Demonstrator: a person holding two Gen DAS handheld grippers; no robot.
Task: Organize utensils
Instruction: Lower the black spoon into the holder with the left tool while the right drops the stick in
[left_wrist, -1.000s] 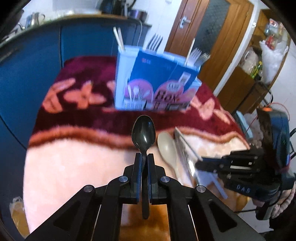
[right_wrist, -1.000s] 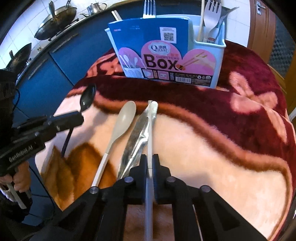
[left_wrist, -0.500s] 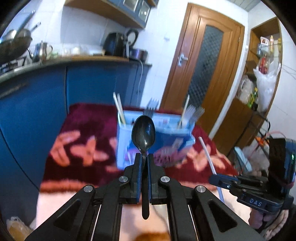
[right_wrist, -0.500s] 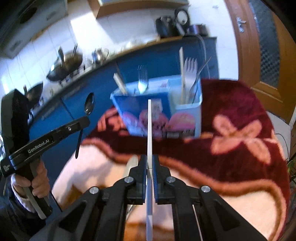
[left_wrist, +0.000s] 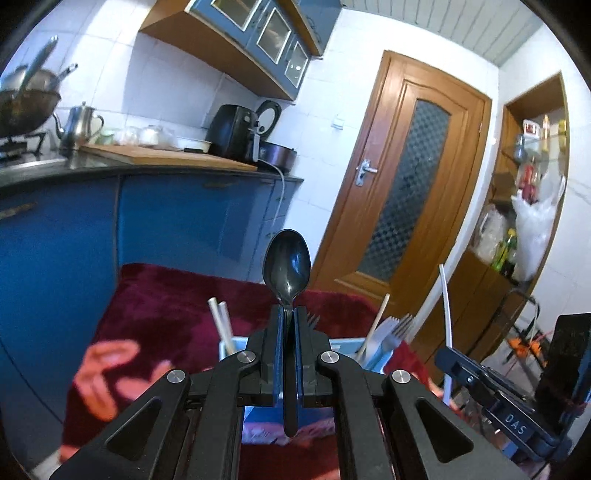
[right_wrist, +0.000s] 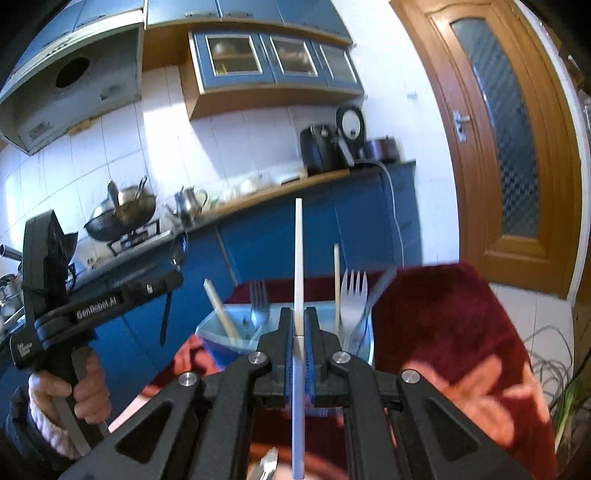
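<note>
Grippers clamp tight: left gripper (left_wrist: 289, 314) on black spoon (left_wrist: 287, 266), right gripper (right_wrist: 299, 317) on seemingly white chopstick (right_wrist: 298, 258).

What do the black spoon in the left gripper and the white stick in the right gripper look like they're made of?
Black spoon: glossy black, with soft highlights in the bowl; likely plastic, though dark-coated metal can't be ruled out. White stick: matte, uniformly white, thin and straight, no shine; probably a plastic or melamine chopstick, uncertain. The left gripper and right gripper are each shut on their piece.

Glossy black plastic spoon (left_wrist: 287, 264), fuzzy cloth blanket (left_wrist: 166, 295), matt white chopstick (right_wrist: 298, 258).
</note>
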